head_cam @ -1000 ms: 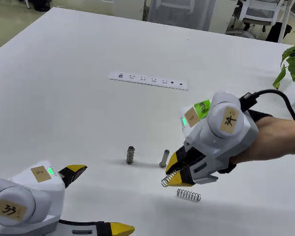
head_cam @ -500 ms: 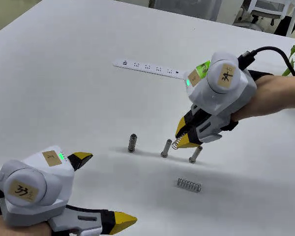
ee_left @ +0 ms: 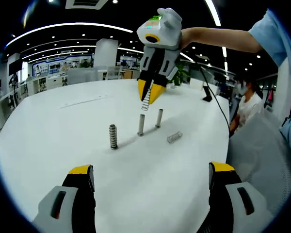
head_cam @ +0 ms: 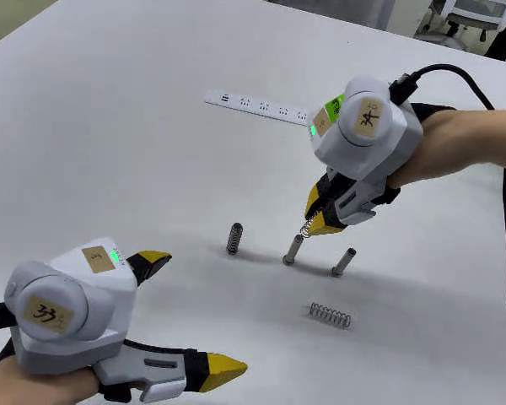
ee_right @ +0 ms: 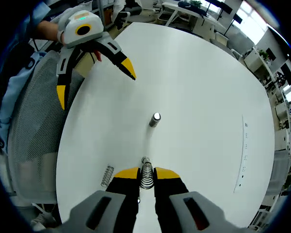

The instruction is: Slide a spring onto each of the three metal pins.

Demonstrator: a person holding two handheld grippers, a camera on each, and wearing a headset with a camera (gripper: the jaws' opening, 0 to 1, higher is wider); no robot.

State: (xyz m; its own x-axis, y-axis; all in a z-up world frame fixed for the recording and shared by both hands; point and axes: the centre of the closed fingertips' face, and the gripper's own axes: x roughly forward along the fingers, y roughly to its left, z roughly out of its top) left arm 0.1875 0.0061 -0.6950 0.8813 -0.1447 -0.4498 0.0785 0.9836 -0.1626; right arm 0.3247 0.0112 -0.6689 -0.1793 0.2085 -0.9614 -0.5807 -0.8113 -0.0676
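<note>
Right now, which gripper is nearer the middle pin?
Right. The right gripper, shut on a spring, hangs just above the middle pin. The left gripper is open and well back from it, nearer the person.

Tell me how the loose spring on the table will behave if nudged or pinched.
The spring lies on its side on the smooth table, so a sideways nudge would probably roll it. Its thin open wire coils suggest it is light and may skid. Pinched end to end, it would likely compress or buckle.
</note>
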